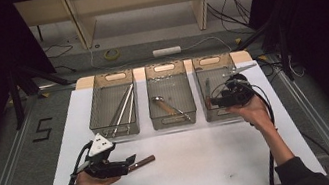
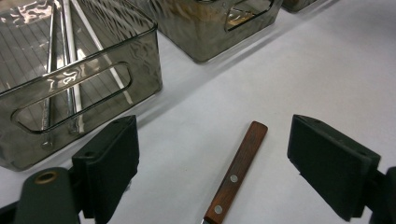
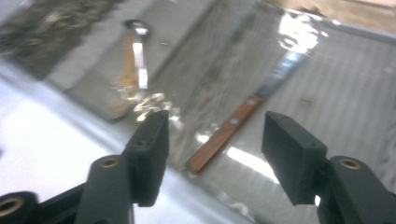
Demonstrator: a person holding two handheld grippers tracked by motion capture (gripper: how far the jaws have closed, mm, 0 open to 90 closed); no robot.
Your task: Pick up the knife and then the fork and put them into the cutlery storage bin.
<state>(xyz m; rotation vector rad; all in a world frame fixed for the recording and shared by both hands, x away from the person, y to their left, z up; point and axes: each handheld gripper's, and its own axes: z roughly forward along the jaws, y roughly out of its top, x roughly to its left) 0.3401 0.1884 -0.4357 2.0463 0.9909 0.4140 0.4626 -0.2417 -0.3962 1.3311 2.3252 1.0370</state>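
Lying flat on the white surface (image 1: 189, 164), the wooden-handled steel knife (image 2: 236, 175) sits between the left tool's (image 2: 212, 168) parted jaws; it looks light, stiff and thin, best pinched across its riveted handle. Right tool (image 3: 212, 158) hangs apart over the smoky plastic bin (image 1: 217, 114).

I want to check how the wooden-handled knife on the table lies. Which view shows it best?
The left gripper view: the knife on the table lies close, sharp, between the open left claw jaws, untouched. The high view shows its handle small, beside that claw.
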